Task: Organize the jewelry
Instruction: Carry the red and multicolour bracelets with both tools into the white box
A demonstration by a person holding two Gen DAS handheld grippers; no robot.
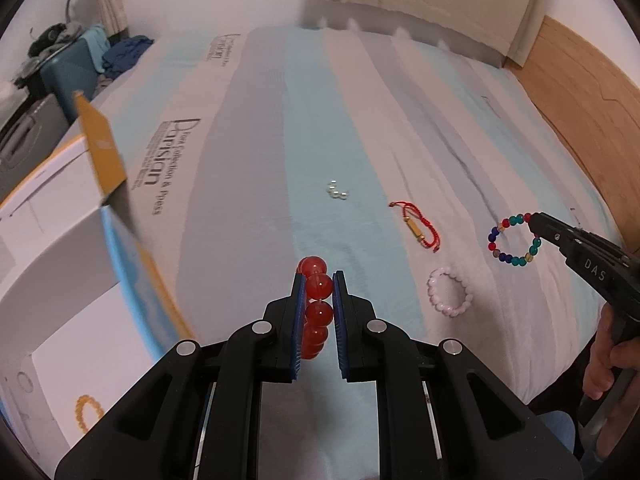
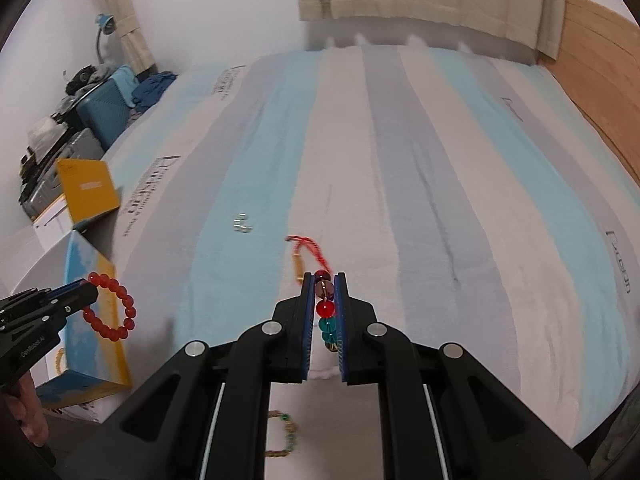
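Note:
My left gripper [image 1: 319, 282] is shut on a red bead bracelet [image 1: 317, 304] and holds it above the striped bed beside an open box [image 1: 60, 288]; the bracelet also shows in the right wrist view [image 2: 110, 306]. My right gripper [image 2: 325, 284] is shut on a multicolour bead bracelet [image 2: 326, 312], lifted over the bed; it also shows in the left wrist view [image 1: 514, 240]. On the bed lie a pink bead bracelet [image 1: 450, 292], a red cord bracelet with a gold clasp [image 1: 418, 226] and a small pearl piece [image 1: 337, 192].
The box [image 2: 86, 320] holds a yellow bead bracelet [image 1: 86, 412] on its white inside. A green and gold bracelet [image 2: 286, 436] lies under my right gripper. A wooden headboard [image 1: 580, 120] borders the bed at the right. Suitcases and clutter [image 2: 80, 100] stand at the left.

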